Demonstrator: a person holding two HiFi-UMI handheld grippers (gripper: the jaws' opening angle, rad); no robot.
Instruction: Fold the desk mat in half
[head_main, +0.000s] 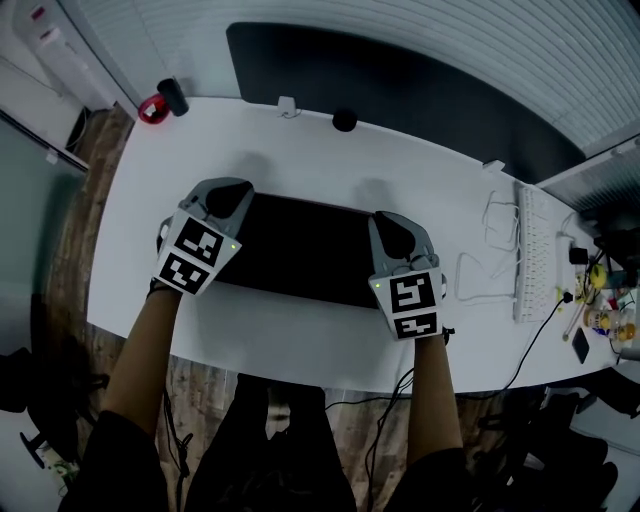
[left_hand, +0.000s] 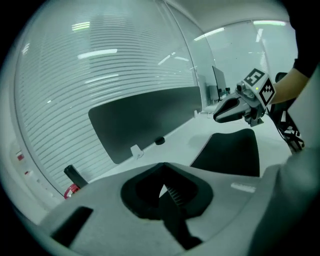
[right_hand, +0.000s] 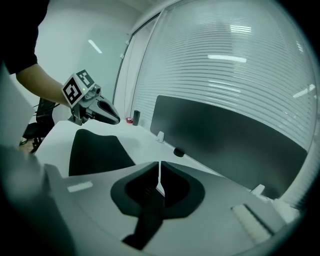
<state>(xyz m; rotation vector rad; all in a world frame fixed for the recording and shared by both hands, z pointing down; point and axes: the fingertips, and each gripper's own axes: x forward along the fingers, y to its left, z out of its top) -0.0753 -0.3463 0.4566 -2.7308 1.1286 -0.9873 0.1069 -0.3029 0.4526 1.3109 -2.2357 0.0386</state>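
Note:
A black desk mat (head_main: 300, 250) lies on the white table (head_main: 300, 160), lengthwise between my two grippers. My left gripper (head_main: 228, 196) is at the mat's left end, and in the left gripper view its jaws (left_hand: 162, 187) are shut on a dark strip of the mat's edge. At the right end my right gripper (head_main: 396, 232) is likewise shut on the mat's edge (right_hand: 159, 182). Each gripper view shows the other gripper (left_hand: 235, 107) (right_hand: 100, 110) above the mat's surface (left_hand: 230, 152) (right_hand: 95, 150). The pinched corners are hidden under the gripper bodies.
A dark screen panel (head_main: 400, 90) stands along the table's far edge, with a small black round thing (head_main: 344, 120) and a white clip (head_main: 288, 105) before it. A red and black object (head_main: 160, 103) sits far left. A white keyboard (head_main: 530, 250) and cables (head_main: 490, 240) lie right.

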